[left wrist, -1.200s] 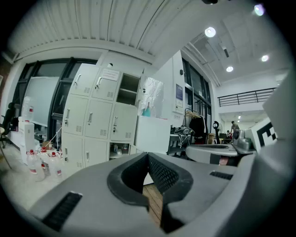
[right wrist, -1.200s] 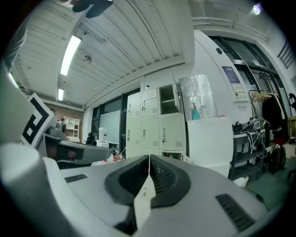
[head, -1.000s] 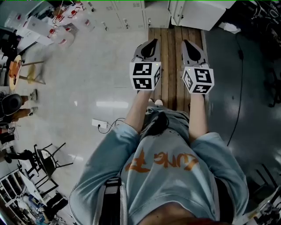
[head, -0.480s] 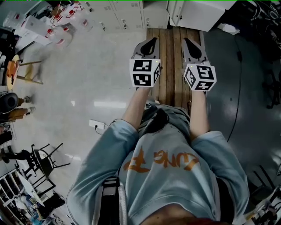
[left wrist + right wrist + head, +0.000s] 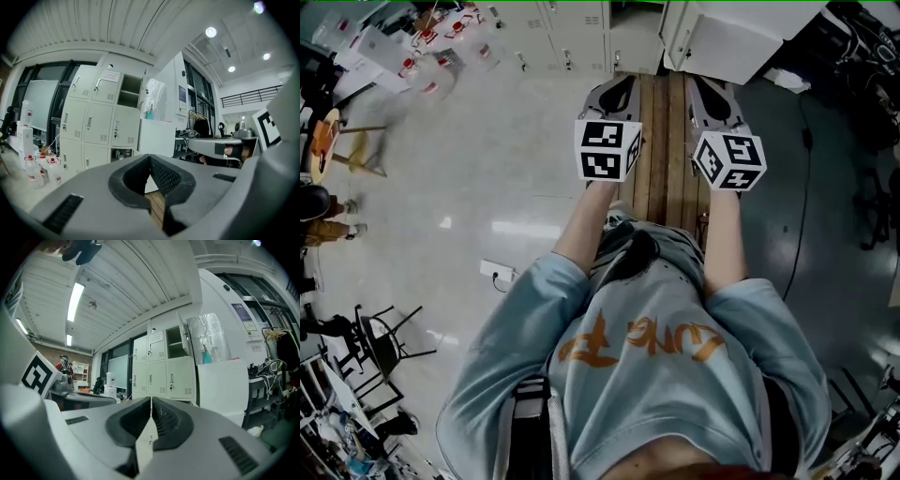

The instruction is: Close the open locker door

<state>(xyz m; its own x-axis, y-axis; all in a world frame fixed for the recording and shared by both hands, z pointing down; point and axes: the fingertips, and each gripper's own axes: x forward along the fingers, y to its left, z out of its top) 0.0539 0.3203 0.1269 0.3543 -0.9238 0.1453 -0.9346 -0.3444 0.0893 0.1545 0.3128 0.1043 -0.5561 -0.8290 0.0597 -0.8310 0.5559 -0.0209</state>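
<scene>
Two empty grippers, held well short of the lockers.

We find the lockers [image 5: 101, 122] face-on only in the two gripper views. There a top-row compartment [image 5: 130, 91] stands open, and its door [image 5: 186, 340] is swung out to the right, nearly edge-on to us. The head view catches only the lockers' lower fronts at its top edge and does not show which door is open. It alone shows the wooden planks [image 5: 661, 141] running below both grippers toward the lockers. The left gripper [image 5: 150, 161] and the right gripper [image 5: 151, 404] each have their jaws pressed together with nothing between them. Small bottles [image 5: 40, 168] stand on the floor, left of the lockers.
</scene>
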